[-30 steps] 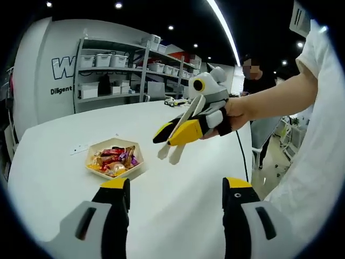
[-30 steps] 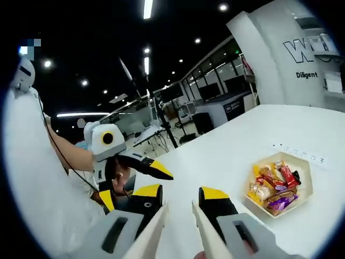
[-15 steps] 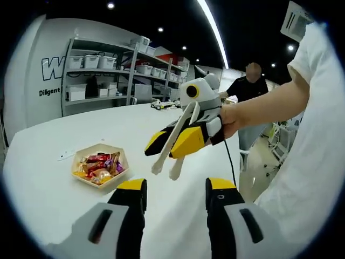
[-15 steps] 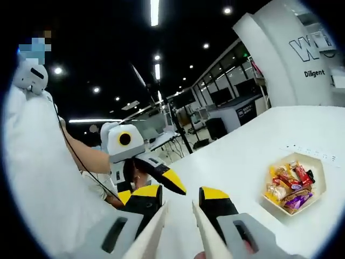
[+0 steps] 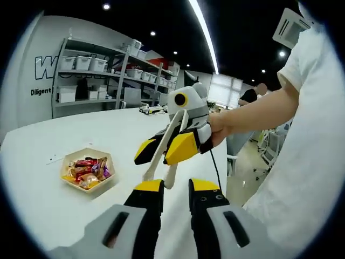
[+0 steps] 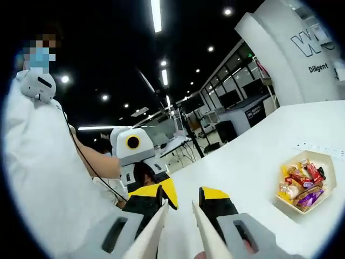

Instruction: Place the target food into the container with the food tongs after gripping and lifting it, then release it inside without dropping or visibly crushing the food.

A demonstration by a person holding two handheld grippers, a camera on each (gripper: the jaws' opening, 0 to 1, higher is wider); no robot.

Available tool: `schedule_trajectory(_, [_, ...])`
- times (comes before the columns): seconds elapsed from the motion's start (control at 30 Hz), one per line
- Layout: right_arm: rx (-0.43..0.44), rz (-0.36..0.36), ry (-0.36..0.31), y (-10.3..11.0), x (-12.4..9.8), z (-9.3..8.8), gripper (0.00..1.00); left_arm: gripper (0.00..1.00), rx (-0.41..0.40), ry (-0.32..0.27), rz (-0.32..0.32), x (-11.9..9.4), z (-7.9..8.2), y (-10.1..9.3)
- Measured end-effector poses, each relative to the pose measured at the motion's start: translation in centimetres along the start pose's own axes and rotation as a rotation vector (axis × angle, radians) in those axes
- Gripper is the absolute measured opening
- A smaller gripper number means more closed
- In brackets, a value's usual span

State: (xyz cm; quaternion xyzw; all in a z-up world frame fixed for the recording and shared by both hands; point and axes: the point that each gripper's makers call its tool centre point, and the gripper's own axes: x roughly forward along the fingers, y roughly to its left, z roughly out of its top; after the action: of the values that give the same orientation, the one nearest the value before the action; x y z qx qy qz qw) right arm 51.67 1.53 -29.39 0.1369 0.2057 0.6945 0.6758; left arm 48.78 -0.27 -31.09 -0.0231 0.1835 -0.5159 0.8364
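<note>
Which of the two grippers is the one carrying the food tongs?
The right gripper: pale tongs run along its yellow-tipped jaws, whose arms also rise in the right gripper view. The left gripper carries nothing between its nearly closed jaws.

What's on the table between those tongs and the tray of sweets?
Nothing: in the left gripper view, bare white table separates the tongs, held in the right gripper, from the tray. The right gripper view shows the same bare stretch.
</note>
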Motion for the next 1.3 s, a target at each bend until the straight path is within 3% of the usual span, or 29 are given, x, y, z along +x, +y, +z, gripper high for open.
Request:
schedule_trajectory(0.37, [0.002,0.055,0.0,1.3,0.0,-0.2,0.21,0.05,-0.013,0.0,-0.031,0.0,0.2,-0.5])
schedule_trajectory(1.3, [-0.02,0.123,0.015,3.2,0.0,-1.1,0.21,0.03,-0.02,0.048,-0.132,0.5,0.1,-2.6])
